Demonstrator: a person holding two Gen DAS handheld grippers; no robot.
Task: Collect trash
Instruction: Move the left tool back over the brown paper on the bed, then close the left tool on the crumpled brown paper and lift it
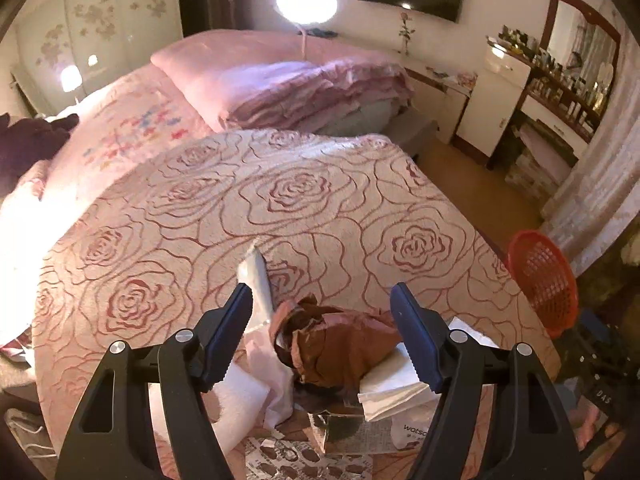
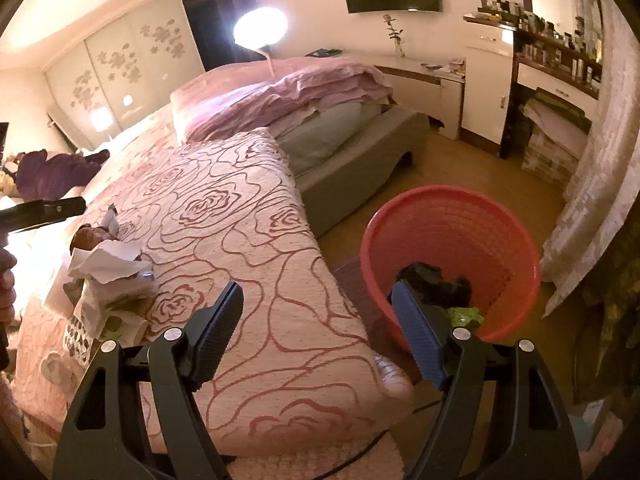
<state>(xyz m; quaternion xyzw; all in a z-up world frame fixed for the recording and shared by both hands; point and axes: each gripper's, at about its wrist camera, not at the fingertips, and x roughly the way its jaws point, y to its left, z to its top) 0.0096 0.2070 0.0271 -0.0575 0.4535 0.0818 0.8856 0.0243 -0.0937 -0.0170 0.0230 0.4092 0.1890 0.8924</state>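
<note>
Where the rose-patterned bedspread (image 1: pixel 304 200) covers the bed, a heap of trash sits near its edge: a brown wrapper (image 1: pixel 340 348) and white paper (image 2: pixel 108 264). The red basket (image 2: pixel 452 220) stands on the floor beside it, dark scraps inside. Left gripper (image 1: pixel 322 334) hovers over the wrapper, jaws apart; right gripper (image 2: pixel 318 328) gapes, empty, between bed and basket.

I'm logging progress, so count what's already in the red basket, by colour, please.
In the red basket:
Black crumpled item: 1
Green wrapper: 1
Total: 2, though the right gripper, open, hides part of the basket's inside.
</note>
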